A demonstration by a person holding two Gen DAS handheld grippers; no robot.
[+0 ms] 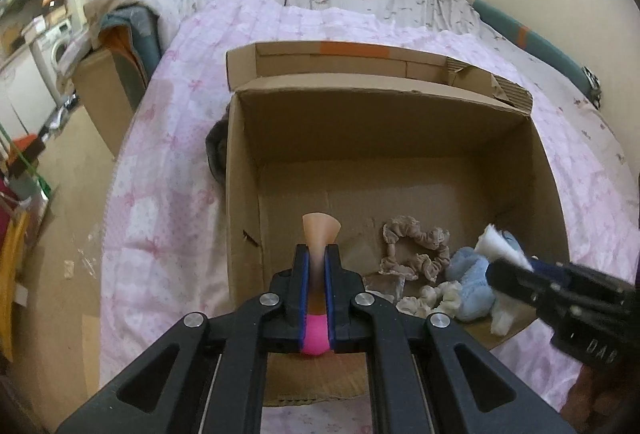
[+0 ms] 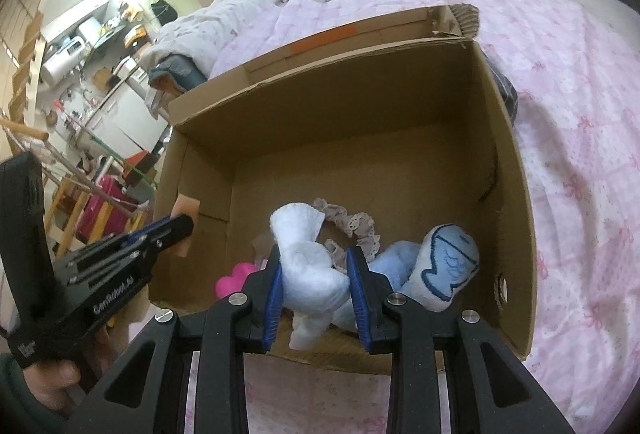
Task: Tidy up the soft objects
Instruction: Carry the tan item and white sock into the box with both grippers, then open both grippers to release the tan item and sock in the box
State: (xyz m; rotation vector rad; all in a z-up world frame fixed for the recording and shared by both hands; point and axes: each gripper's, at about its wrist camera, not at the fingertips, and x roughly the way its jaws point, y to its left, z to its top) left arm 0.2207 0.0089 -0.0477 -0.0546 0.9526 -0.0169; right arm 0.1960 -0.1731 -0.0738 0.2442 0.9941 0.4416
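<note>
Pink bow-print bedding (image 1: pixel 160 170) carries an open cardboard box (image 1: pixel 400 138) at mid-frame. Over its near left, the left gripper (image 1: pixel 316 254) has its fingers closed on a peach-and-pink soft toy (image 1: pixel 320 230). At lower centre of the right wrist view, the right gripper (image 2: pixel 314 266) holds a white plush piece (image 2: pixel 308 258) between part-spread fingers. Behind it, on the box floor, lie a blue plush toy (image 2: pixel 444 266) and a beige scrunchie (image 1: pixel 416 250).
</note>
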